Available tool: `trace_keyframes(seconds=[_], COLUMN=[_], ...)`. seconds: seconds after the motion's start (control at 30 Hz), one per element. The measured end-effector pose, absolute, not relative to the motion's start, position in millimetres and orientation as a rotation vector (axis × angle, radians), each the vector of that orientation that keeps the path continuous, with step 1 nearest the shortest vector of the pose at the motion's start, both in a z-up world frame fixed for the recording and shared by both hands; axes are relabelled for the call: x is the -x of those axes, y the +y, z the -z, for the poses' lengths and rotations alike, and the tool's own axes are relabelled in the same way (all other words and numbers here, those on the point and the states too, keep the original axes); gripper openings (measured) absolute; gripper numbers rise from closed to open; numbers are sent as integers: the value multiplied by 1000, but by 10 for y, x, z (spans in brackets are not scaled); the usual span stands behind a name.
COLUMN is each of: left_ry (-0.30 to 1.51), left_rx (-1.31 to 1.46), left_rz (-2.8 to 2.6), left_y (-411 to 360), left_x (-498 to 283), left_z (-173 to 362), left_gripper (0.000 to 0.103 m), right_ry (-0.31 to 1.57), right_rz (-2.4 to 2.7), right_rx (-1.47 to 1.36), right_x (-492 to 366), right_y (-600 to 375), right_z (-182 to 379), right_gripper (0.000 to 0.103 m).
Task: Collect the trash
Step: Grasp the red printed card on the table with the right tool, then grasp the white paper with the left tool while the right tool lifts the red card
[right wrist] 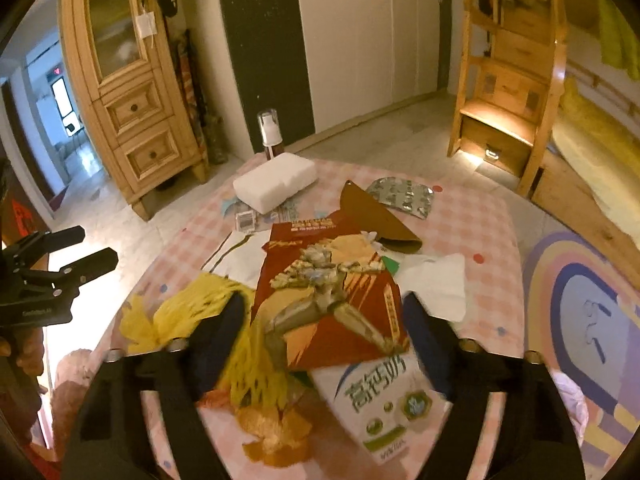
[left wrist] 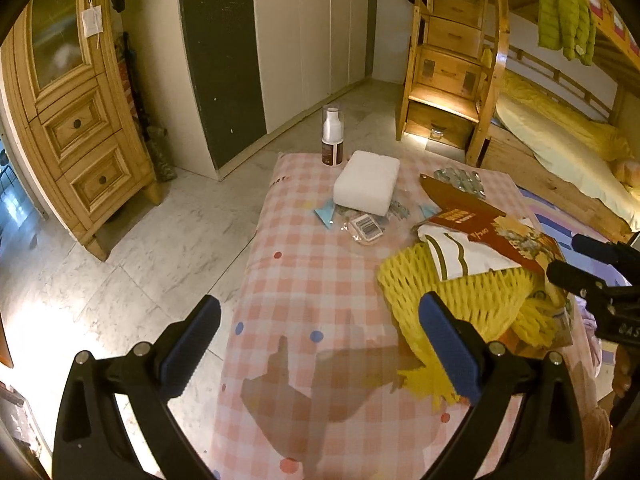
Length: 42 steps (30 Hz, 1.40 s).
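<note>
A: Now, status of the right gripper [right wrist: 324, 336]?

B: Jaws spread wide, nothing clamped. Both fingers [right wrist: 218, 344] straddle the red printed wrapper [right wrist: 332, 280], which lies between them; whether they touch it cannot be told. The milk carton [right wrist: 384, 404] sits just below the wrapper, at 5 o'clock from the gripper centre in the right wrist view.

A: And the left gripper [left wrist: 320, 348]?

B: Also wide open and empty, over bare pink checked tablecloth [left wrist: 304, 280]. Its right finger [left wrist: 448, 348] overlaps the yellow foam net [left wrist: 452, 292] in the left wrist view; contact cannot be confirmed.

A: Condition of the trash?

B: Piled loosely. The yellow foam net is crumpled, with shredded ends. Orange peel [right wrist: 276, 428] lies at 7 o'clock of the carton. A white tissue [right wrist: 436, 284] lies at 3 o'clock of the wrapper, a blister pack [right wrist: 404, 196] at 1 o'clock, a brown flap [right wrist: 376, 220] between them. A small barcode-labelled packet [left wrist: 366, 228] lies just beside the white foam block [left wrist: 368, 184]. A spray bottle [left wrist: 332, 136] stands upright at the far edge, 12 o'clock.

A: Clearance?

B: The left half of the table is bare. Marble floor [left wrist: 160, 232] runs along the left edge, a striped rug [right wrist: 580, 300] along the right.
</note>
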State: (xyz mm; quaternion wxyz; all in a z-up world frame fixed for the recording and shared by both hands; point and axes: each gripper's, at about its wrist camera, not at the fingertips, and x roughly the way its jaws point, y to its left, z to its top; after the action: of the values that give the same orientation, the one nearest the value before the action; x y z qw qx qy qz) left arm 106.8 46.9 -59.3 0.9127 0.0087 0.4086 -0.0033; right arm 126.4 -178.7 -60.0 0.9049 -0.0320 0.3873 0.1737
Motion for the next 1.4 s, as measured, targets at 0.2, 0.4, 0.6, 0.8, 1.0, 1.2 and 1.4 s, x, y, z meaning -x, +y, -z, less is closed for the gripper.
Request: trace_keyframes(seconds=[0.2,0.4,0.6,0.8,1.0,1.2,1.4], left_ry=[854,864,853,821,801,781,839], left_rx=[-20,-18,-24,-44,-83,-116,-76], left_rz=[4,13,37,84,198,286,298], left_y=[474,484,444,360,77,-232,-284], left_x=[-1094,-1061,-918,-732,-630,-838,-1286], left_z=[634,659,609,513,452,391,540], left_gripper=[96,96,96,96,90,71,54], right_ry=[857,876,790,639,599,597,603], right_rz=[-373,-388,-372,-303,-206,-131,-97], right_rx=[79,131,156,119,88,64,34], right_x=[-1451,-1442,-1286,-1025,-638,-396,-357], right_y=[-1756,-1671,-1653,-1811,-2109,-2364,-2546], right_z=[731,762,568,100,-42,19,90], right_gripper=[90,82,79,79,79,79,79])
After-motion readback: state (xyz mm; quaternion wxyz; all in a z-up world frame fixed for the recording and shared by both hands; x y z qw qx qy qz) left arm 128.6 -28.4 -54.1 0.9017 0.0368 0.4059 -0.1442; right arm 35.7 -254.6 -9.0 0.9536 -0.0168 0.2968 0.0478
